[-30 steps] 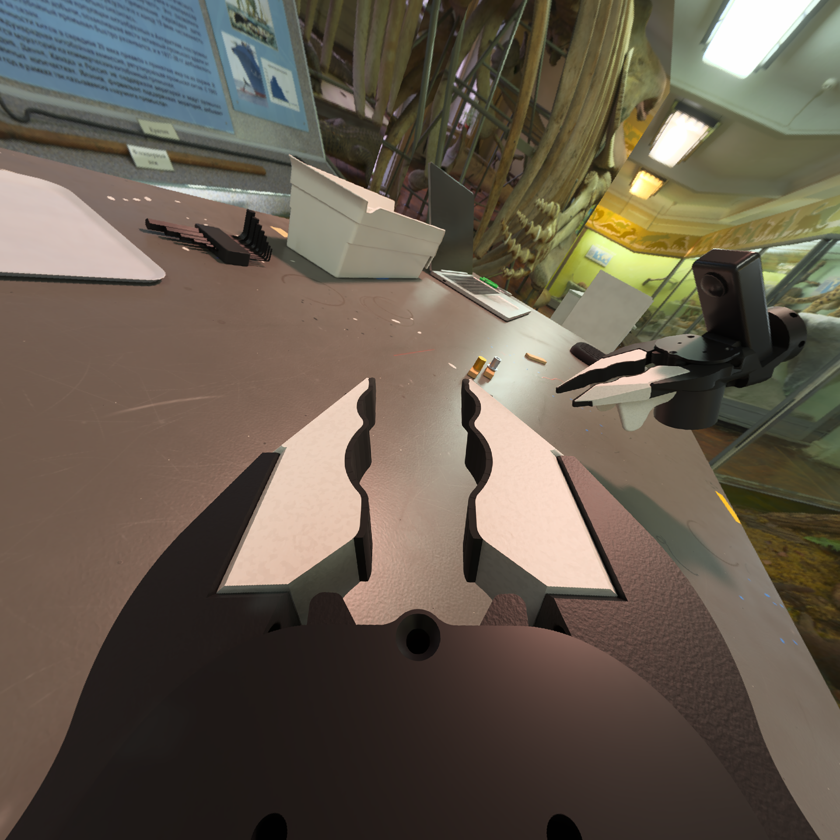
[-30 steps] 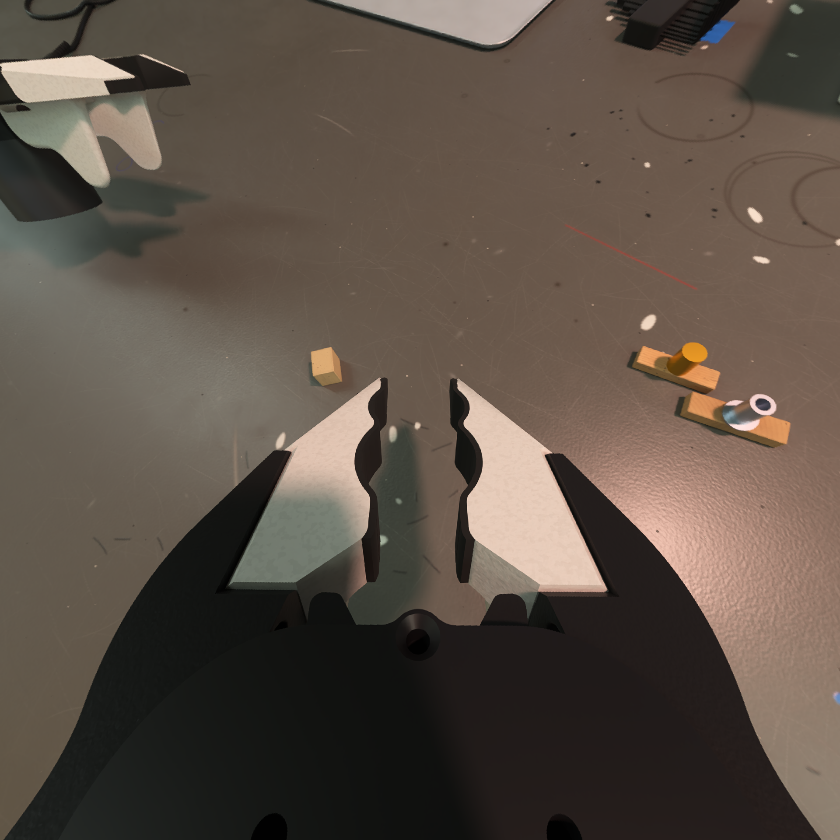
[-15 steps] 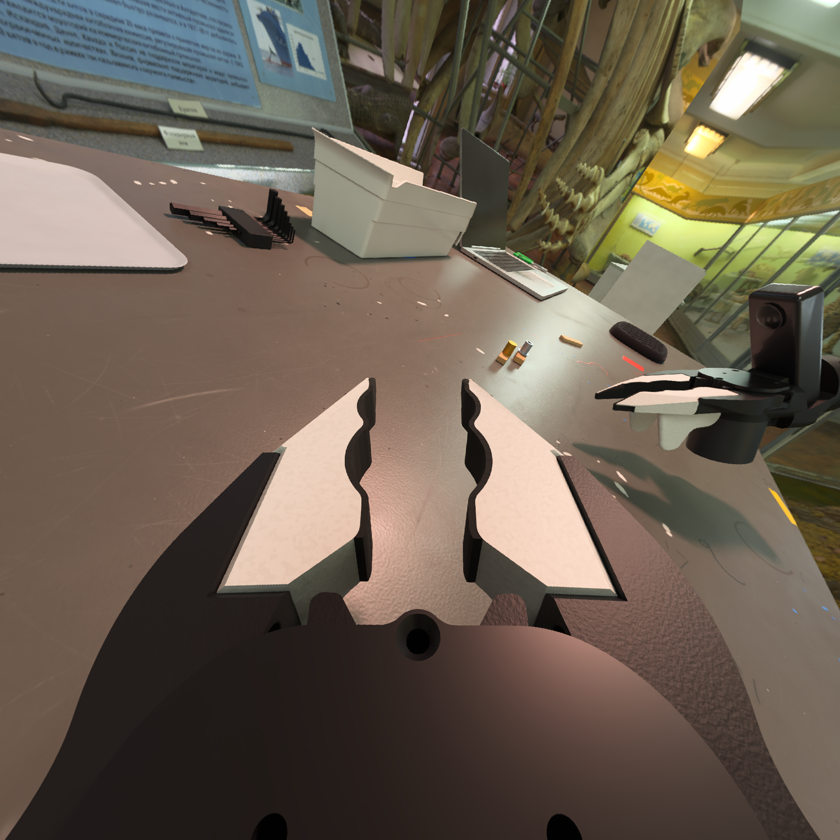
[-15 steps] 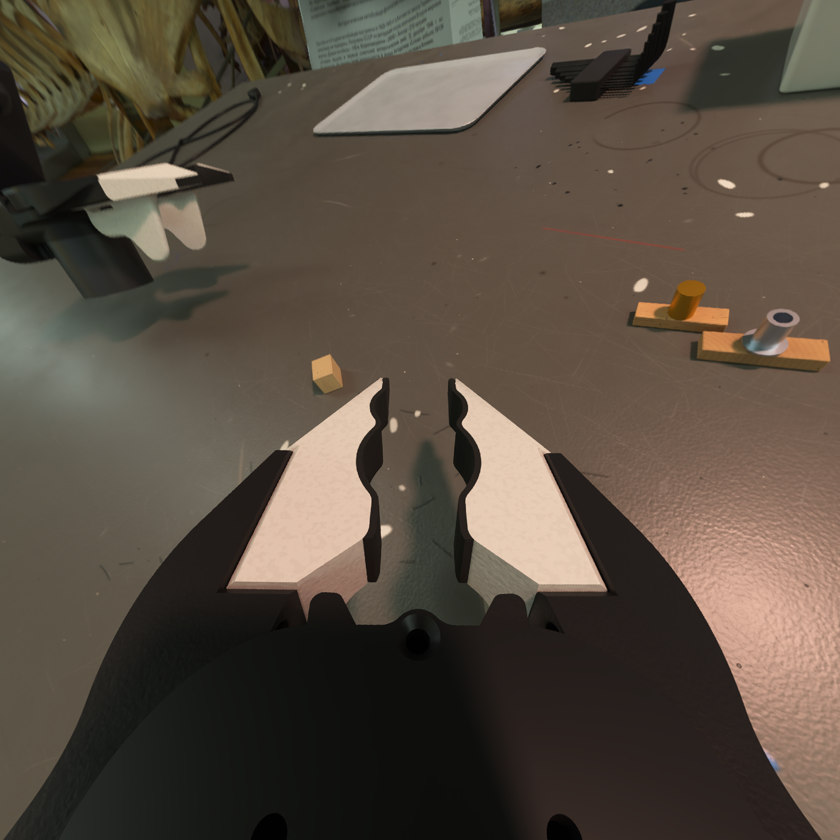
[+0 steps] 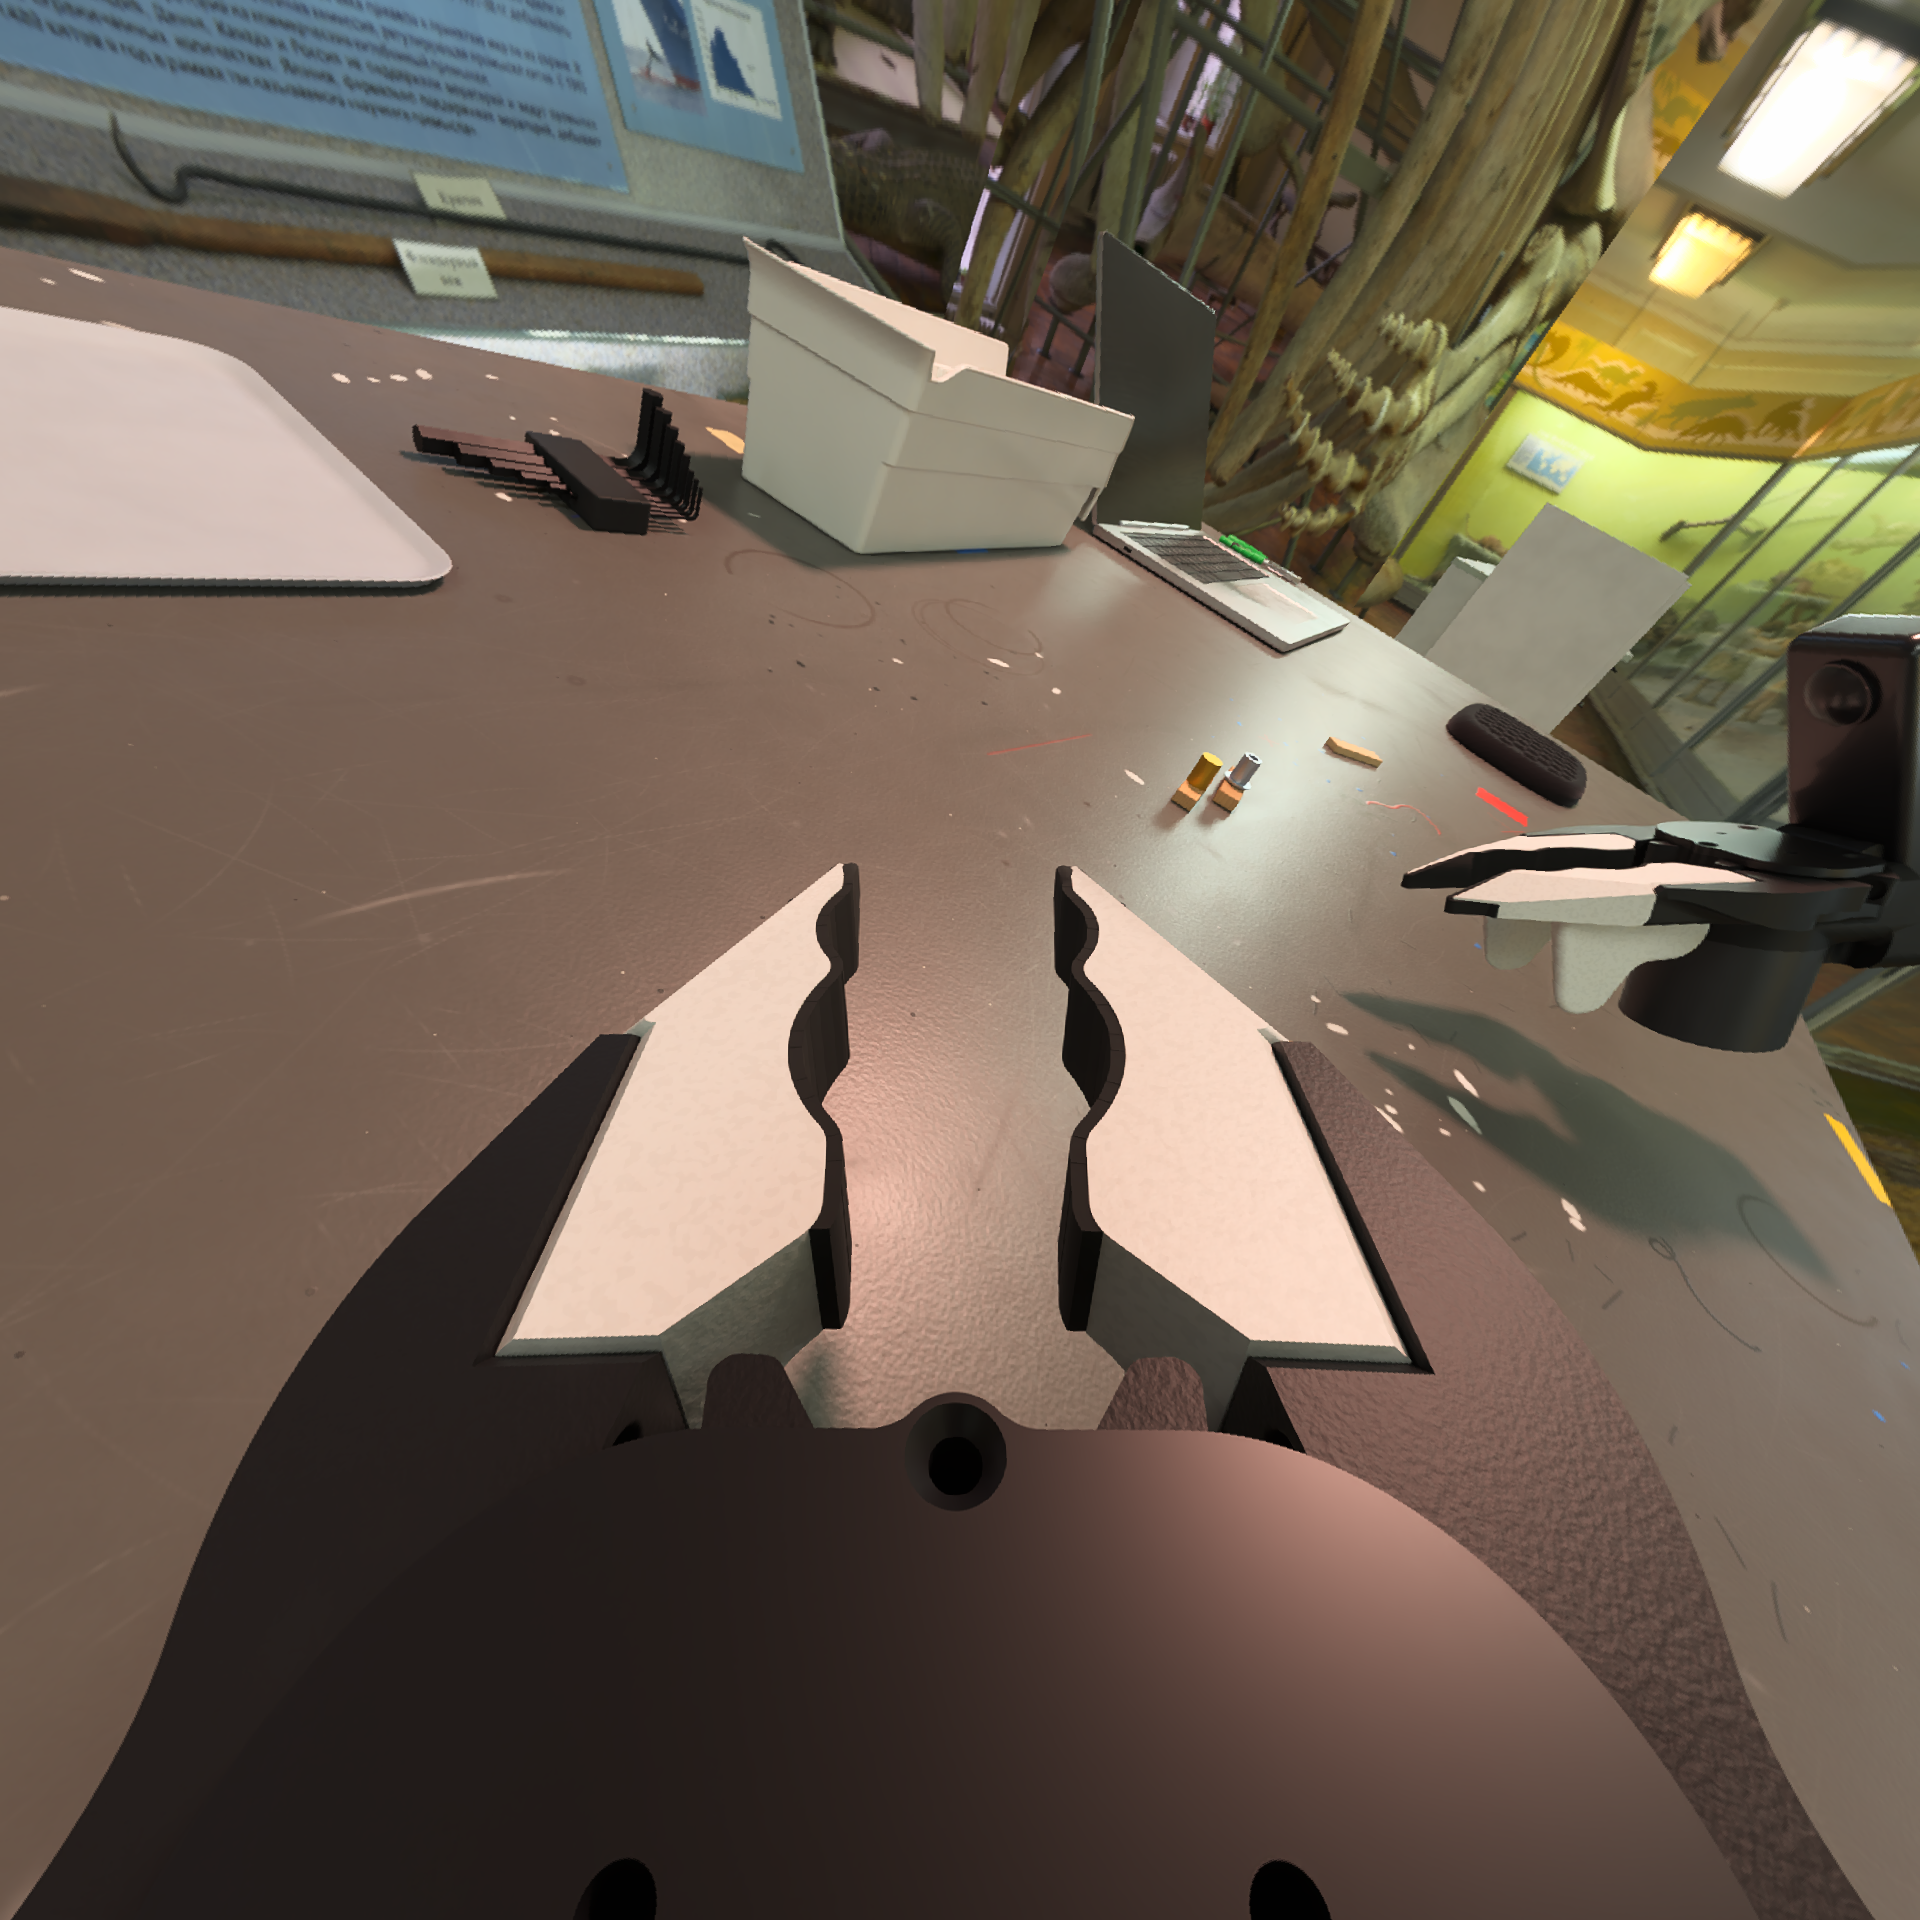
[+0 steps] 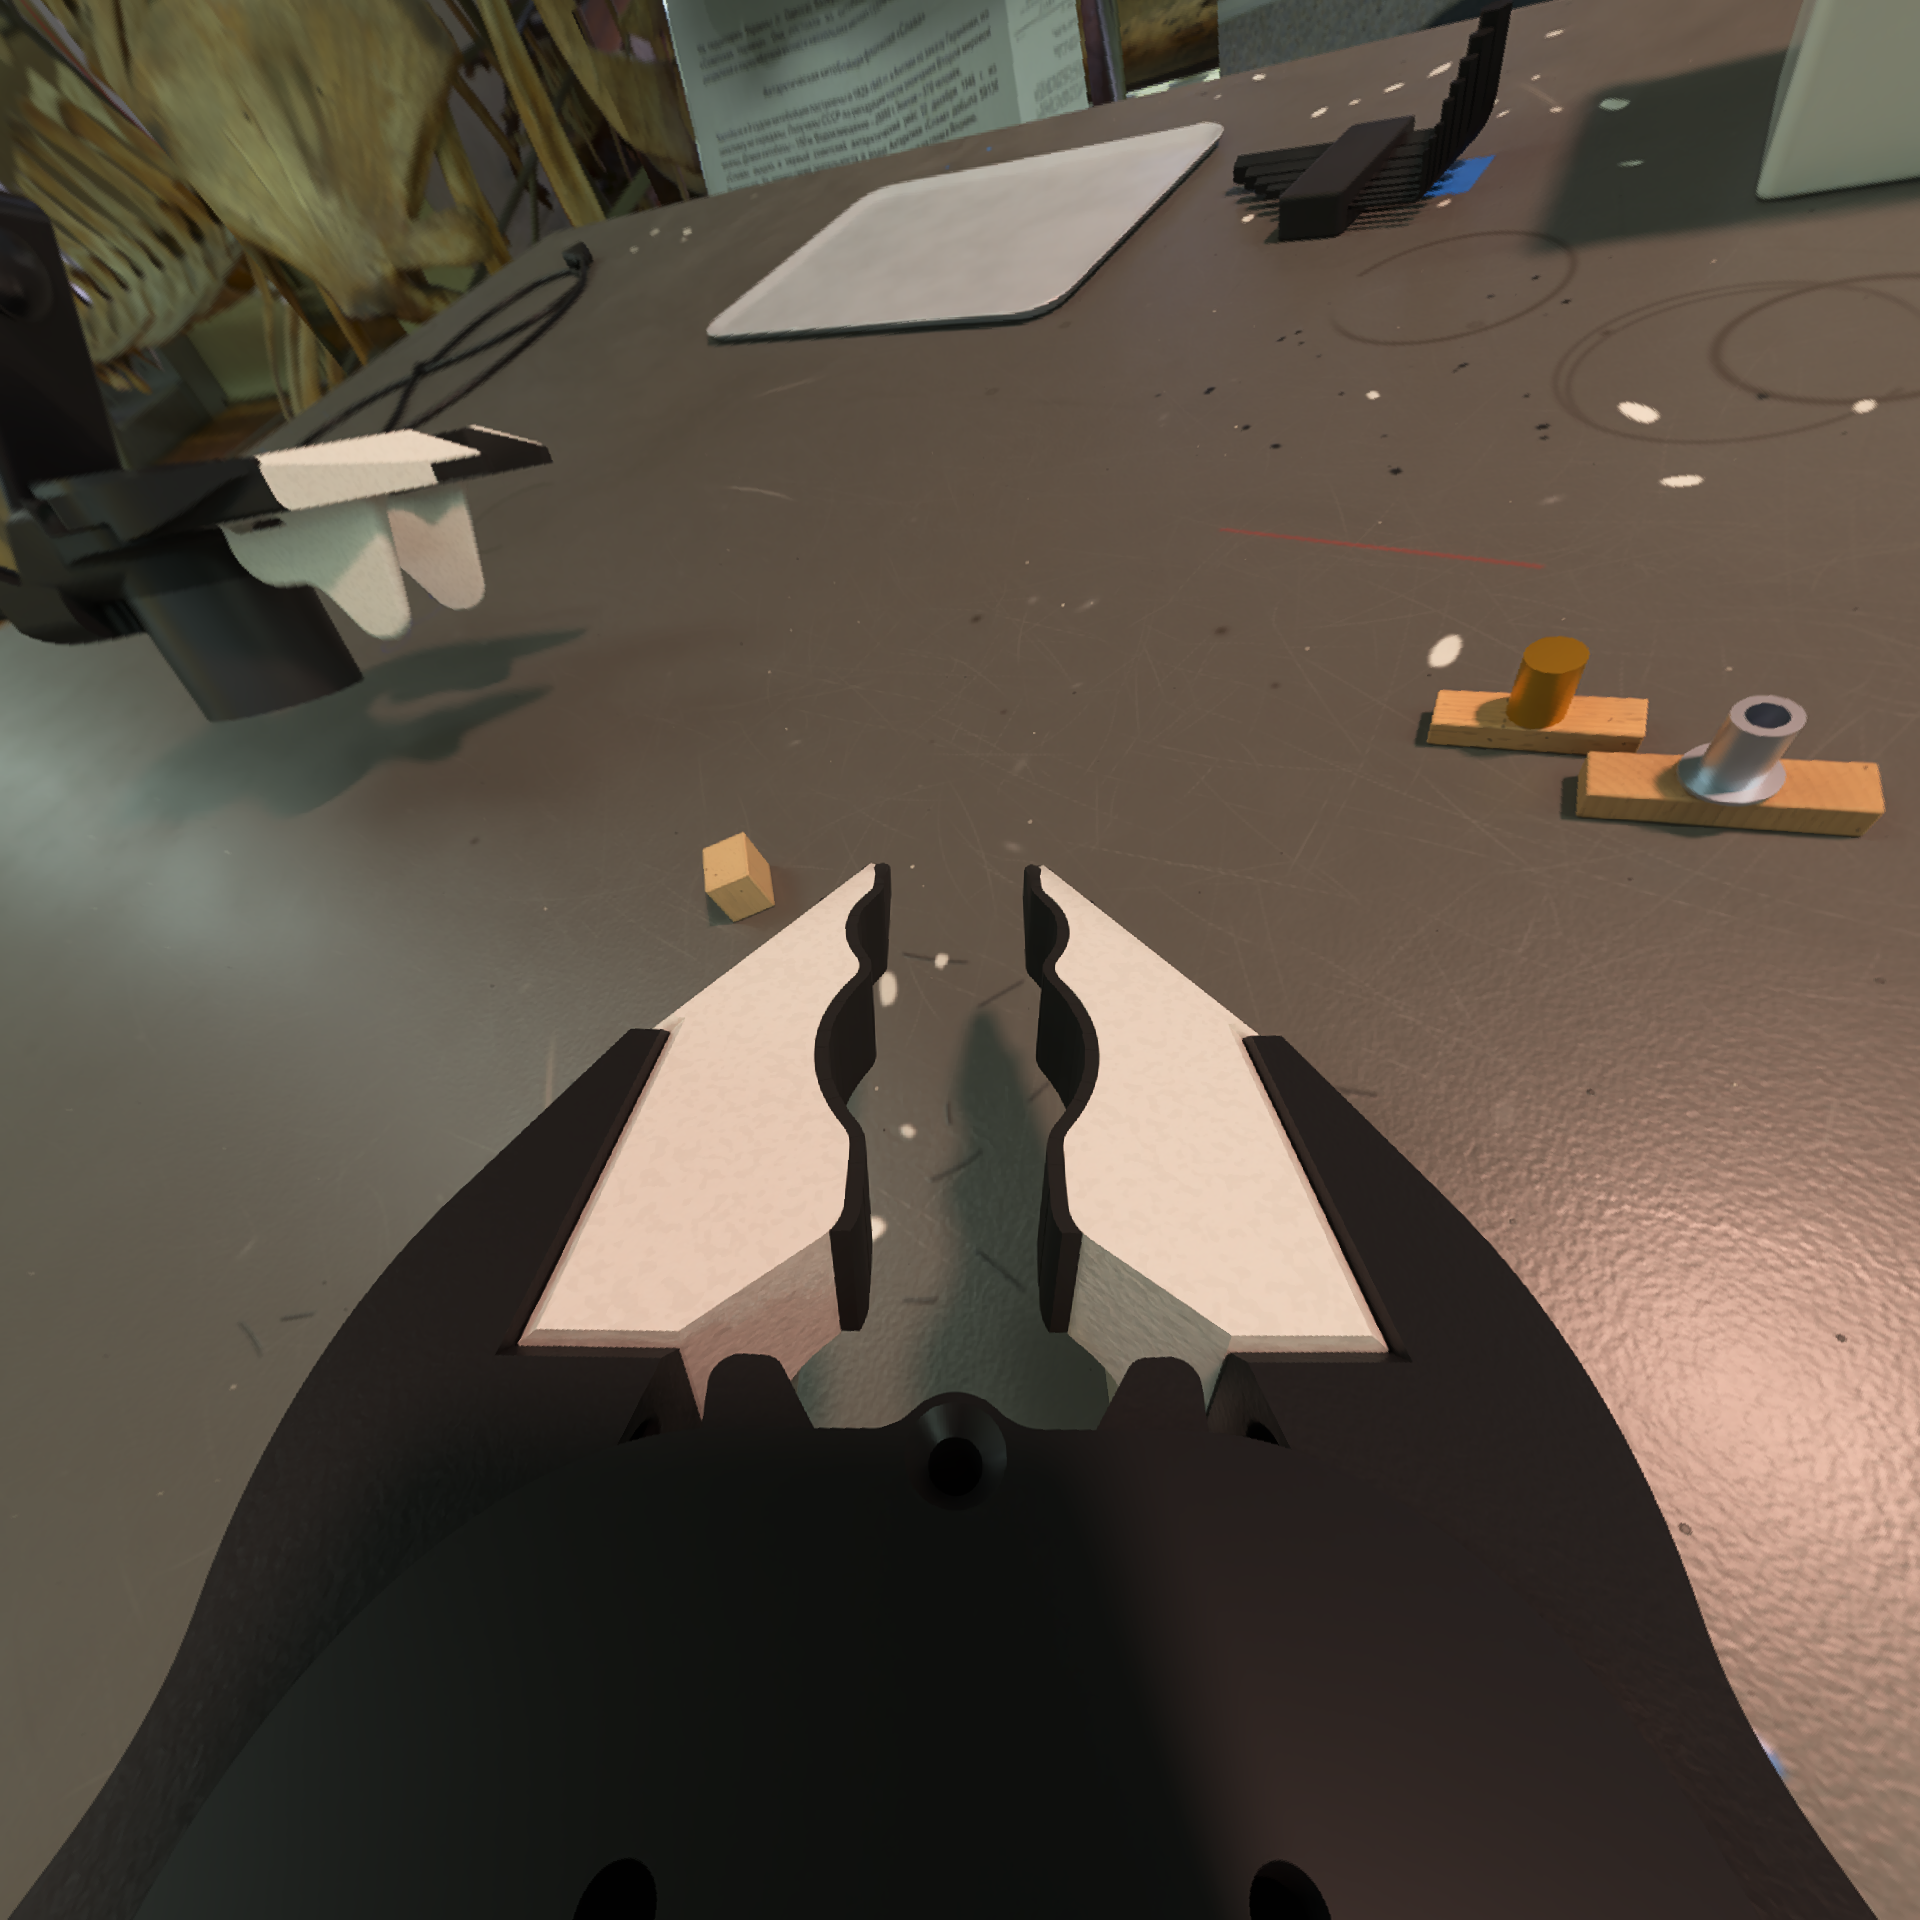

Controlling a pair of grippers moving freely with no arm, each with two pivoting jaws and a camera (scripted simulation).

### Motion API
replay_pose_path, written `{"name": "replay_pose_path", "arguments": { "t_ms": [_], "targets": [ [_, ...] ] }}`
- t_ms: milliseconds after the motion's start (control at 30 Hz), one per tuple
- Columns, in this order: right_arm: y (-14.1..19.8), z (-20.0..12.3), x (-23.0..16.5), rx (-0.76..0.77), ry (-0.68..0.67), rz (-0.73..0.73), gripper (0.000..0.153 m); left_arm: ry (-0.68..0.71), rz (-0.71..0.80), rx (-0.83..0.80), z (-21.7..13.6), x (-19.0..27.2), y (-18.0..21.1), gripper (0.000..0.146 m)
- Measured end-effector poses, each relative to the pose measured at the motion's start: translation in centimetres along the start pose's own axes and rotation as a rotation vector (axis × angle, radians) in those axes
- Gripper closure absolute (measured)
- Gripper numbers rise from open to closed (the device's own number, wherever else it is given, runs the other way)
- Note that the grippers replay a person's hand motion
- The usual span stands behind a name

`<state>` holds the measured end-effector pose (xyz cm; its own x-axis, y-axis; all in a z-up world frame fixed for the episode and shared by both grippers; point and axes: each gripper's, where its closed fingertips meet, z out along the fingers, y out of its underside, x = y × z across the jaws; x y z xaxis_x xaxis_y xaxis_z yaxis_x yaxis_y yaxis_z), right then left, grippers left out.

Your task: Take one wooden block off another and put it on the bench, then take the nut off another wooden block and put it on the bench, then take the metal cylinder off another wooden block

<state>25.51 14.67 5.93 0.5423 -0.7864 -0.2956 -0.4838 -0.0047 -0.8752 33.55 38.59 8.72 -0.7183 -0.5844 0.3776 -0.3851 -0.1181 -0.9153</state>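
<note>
Bench (image 6: pixel 1351 1039) scuffed, faintly glossy; blocks (image 6: pixel 1730 795) matt wood; cylinder (image 6: pixel 1745 748) shiny metal.

Small block (image 6: pixel 737 878) alone — nut (image 6: pixel 1738 761), cylinder (image 6: pixel 1546 681) on planks.

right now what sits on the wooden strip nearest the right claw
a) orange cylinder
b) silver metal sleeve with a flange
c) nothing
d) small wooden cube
b: in the right wrist view the silver metal sleeve stands flange-down on the nearer wooden strip, while the orange cylinder stands on the farther strip.
</note>
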Motion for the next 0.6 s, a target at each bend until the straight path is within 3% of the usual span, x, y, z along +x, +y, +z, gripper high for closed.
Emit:
{"name": "replay_pose_path", "arguments": {
  "t_ms": [300, 600],
  "targets": [
    [0.1, 0.1, -0.5, -0.006, 0.017, -0.067, 0.127, -0.023, 0.023, -0.063, 1.0, -0.1, 0.7, 0.109],
    [-0.9, -0.8, 0.2, 0.078, -0.078, 0.089, 0.127, -0.059, 0.053, -0.113, 2.5, -0.3, 1.1, 0.109]
  ]
}}
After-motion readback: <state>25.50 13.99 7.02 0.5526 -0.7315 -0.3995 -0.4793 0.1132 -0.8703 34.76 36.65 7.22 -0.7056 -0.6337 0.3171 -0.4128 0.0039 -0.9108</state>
